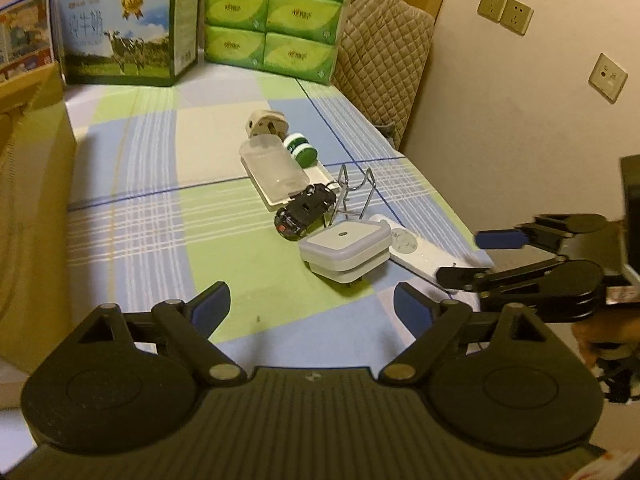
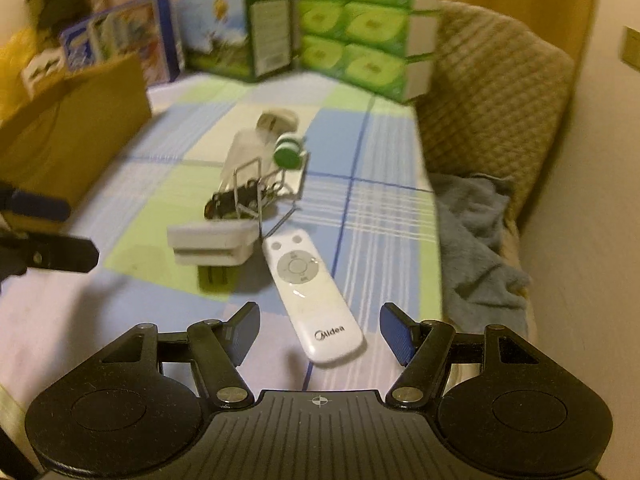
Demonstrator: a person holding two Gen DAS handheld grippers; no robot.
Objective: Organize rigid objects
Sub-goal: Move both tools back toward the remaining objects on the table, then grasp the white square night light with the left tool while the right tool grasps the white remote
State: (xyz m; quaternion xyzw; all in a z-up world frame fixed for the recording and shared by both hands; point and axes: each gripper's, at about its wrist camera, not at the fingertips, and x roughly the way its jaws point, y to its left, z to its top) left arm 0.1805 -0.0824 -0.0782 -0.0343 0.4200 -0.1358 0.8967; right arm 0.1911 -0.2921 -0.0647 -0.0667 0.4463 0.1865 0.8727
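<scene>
A row of small objects lies on the checked cloth. A white Midea remote (image 2: 310, 294) lies nearest, just ahead of my open right gripper (image 2: 320, 330). Beside it stands a white square plug-in box (image 2: 210, 244), seen in the left wrist view too (image 1: 346, 250). Behind are a wire stand (image 1: 352, 196), a black toy car (image 1: 306, 210), a clear lidded tray (image 1: 274, 168), a green-capped bottle (image 1: 302, 148) and a beige plug adapter (image 1: 266, 124). My left gripper (image 1: 312, 312) is open and empty, short of the white box. The right gripper also shows at the right edge (image 1: 480, 258).
A milk carton box (image 1: 128, 28) and a stack of green tissue packs (image 1: 276, 16) stand at the back. A cardboard box (image 1: 28, 208) borders the left side. A quilted cushion (image 1: 384, 60) and a blue towel (image 2: 480, 236) lie to the right by the wall.
</scene>
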